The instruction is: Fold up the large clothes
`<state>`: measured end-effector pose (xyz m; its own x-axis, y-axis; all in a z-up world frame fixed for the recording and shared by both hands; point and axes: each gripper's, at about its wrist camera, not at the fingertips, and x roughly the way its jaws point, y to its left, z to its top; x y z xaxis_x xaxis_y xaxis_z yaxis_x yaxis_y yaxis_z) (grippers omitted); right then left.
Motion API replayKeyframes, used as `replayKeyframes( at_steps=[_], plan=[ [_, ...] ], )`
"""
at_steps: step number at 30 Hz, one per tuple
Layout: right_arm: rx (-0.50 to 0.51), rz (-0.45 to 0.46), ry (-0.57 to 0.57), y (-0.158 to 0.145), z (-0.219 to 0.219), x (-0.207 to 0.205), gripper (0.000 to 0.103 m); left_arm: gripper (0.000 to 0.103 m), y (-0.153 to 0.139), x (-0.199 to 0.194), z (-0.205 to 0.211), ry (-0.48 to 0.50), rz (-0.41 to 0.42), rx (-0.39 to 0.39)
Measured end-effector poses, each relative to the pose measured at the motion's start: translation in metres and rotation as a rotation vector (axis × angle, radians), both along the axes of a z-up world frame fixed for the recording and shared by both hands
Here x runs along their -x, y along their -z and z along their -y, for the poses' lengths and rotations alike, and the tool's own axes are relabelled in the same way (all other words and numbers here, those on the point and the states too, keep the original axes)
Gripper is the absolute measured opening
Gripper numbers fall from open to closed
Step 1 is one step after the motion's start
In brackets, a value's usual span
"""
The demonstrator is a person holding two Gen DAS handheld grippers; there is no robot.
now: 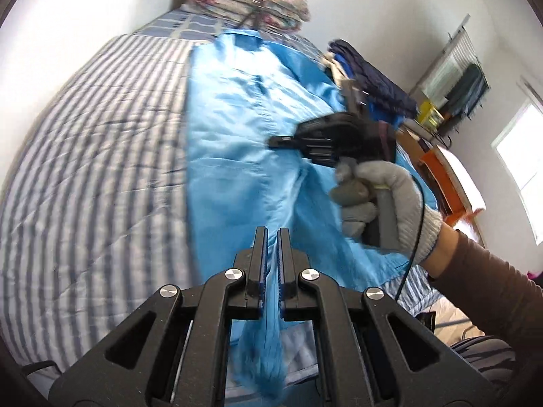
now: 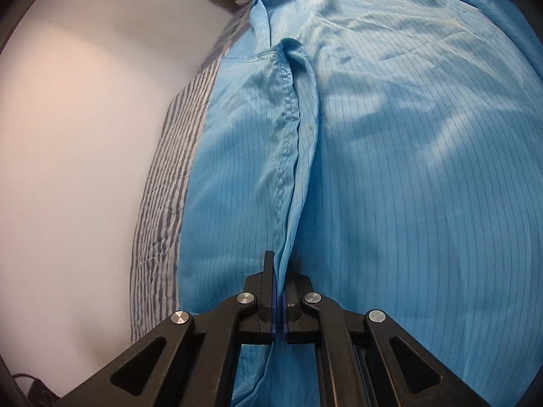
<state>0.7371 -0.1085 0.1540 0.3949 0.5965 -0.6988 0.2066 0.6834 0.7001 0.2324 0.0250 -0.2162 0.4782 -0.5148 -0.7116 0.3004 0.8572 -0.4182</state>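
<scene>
both the left gripper (image 1: 272, 234) and right gripper (image 2: 279, 271) are clamped on the blue coat (image 1: 237, 129) on the bed (image 1: 95, 142), probably mid side-fold; next, lay the edge flat.

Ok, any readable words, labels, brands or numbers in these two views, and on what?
None can be read.
Blue garment: pinstripes only, no label showing.
Striped bedding: pattern only.
Yellow box on the far shelf: too small and blurred to tell.
</scene>
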Motion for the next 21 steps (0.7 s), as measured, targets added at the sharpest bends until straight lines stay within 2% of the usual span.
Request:
replayKeyframes(
  at_steps=[5, 8, 10, 13, 15, 18, 21],
  plan=[
    [0.021, 0.014, -0.036, -0.005, -0.001, -0.012, 0.0, 0.001, 0.008, 0.001, -0.047, -0.102, -0.05, 0.073],
    [0.047, 0.008, -0.068, 0.0, -0.009, -0.014, 0.001, 0.001, 0.015, 0.001, -0.053, -0.103, -0.062, 0.028],
    [0.07, 0.019, -0.081, 0.0, -0.012, -0.015, 0.001, 0.001, 0.016, 0.001, -0.049, -0.117, -0.041, -0.019],
    [0.099, 0.022, -0.094, -0.001, -0.015, -0.016, 0.001, 0.002, 0.019, -0.006, -0.053, -0.158, -0.031, 0.0],
    [0.113, 0.018, -0.101, -0.002, -0.018, -0.017, 0.001, 0.002, 0.029, -0.017, -0.057, -0.188, -0.054, -0.009],
    [0.131, 0.017, -0.11, -0.001, -0.021, -0.021, 0.002, 0.002, 0.057, -0.033, -0.05, -0.134, -0.144, -0.03],
    [0.145, 0.017, -0.122, -0.003, -0.022, -0.021, 0.003, 0.002, 0.081, -0.034, -0.035, -0.048, -0.231, -0.009]
  ],
)
